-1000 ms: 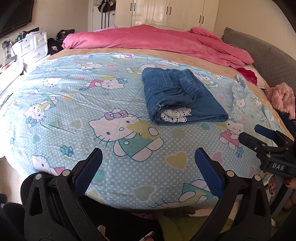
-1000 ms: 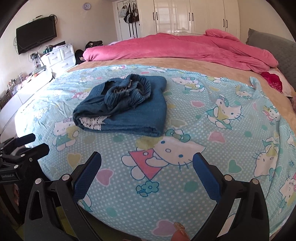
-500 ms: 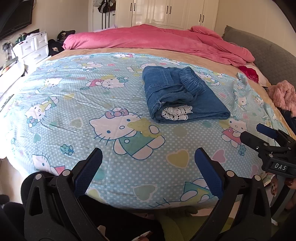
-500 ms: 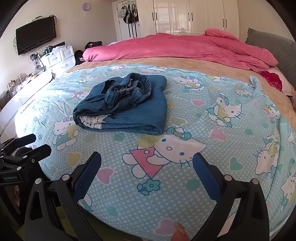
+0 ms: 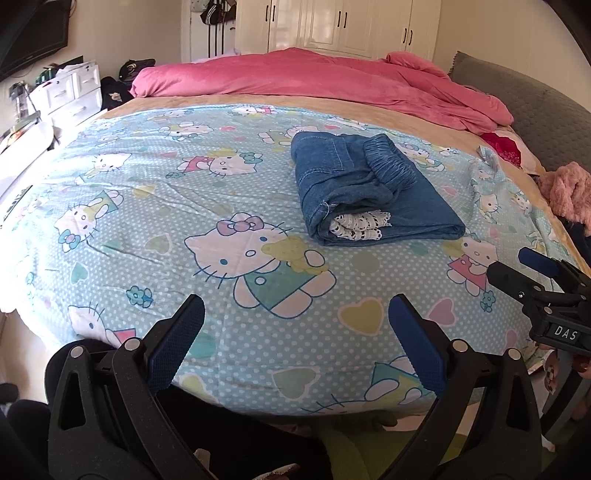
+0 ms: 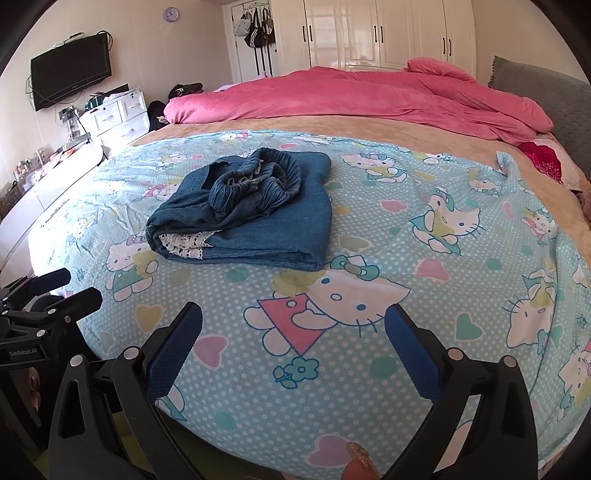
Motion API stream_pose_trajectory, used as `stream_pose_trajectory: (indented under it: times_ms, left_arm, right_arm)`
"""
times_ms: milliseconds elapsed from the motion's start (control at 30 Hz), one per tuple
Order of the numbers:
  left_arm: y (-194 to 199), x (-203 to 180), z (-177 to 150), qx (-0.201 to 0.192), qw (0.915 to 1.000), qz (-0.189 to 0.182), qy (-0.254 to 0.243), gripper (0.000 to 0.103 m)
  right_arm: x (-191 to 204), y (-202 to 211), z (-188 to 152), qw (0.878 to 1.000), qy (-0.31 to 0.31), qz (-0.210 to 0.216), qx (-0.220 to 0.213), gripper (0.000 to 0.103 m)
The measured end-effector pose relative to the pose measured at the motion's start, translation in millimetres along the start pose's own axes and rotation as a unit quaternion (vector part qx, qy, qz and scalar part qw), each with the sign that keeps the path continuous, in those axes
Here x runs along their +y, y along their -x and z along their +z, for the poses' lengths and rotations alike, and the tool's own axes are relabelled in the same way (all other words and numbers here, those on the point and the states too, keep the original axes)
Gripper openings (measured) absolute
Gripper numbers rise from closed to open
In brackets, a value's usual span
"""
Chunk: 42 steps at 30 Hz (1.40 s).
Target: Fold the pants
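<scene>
Blue denim pants (image 5: 365, 188) lie folded in a compact stack on the cartoon-cat bedsheet (image 5: 155, 206), white lace trim showing at the near end and the elastic waistband bunched on top. In the right wrist view the same pants (image 6: 251, 218) sit left of centre. My left gripper (image 5: 295, 314) is open over the near edge of the bed, well short of the pants and holding nothing. My right gripper (image 6: 293, 321) is open too, also back from the pants. Each gripper appears at the side of the other's view: right gripper (image 5: 517, 269), left gripper (image 6: 70, 291).
A pink duvet (image 5: 325, 81) is heaped across the far side of the bed. A grey headboard cushion (image 5: 517, 96) and a pink fluffy item (image 5: 569, 192) are at the right. White drawers (image 6: 114, 118) and a wall TV (image 6: 70, 81) stand left; wardrobes (image 6: 369, 33) behind.
Both grippers have drawn back slightly from the bed and stay open. The folded pants have not moved.
</scene>
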State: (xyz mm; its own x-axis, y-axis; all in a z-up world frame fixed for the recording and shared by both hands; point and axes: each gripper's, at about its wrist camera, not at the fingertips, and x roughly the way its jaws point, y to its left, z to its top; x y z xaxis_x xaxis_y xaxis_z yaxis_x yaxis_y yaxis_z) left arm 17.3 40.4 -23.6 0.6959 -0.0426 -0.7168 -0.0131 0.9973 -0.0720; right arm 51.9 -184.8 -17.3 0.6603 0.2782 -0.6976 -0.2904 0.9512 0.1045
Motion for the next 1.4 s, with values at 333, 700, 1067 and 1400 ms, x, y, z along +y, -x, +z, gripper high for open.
stream_pose_trajectory:
  times_ms: [333, 700, 1067, 1400]
  left_arm:
    - [1.0, 0.6, 0.3, 0.000, 1.0000, 0.003, -0.001, 0.094]
    - [1.5, 1.6, 1.0, -0.001, 1.0000, 0.005, -0.001, 0.094]
    - [2.2, 1.7, 1.1, 0.000, 1.0000, 0.006, -0.001, 0.094]
    - [2.8, 0.4, 1.0, -0.001, 1.0000, 0.007, -0.003, 0.094]
  right_arm:
    - [1.7, 0.7, 0.1, 1.000, 0.002, -0.002, -0.001, 0.099]
    - [0.8, 1.8, -1.2, 1.000, 0.000, -0.004, 0.000, 0.099]
    - [0.8, 3.6, -1.5, 1.000, -0.001, -0.005, 0.000, 0.099]
    - [-0.1, 4.5, -1.0, 1.000, -0.002, -0.005, 0.000, 0.099]
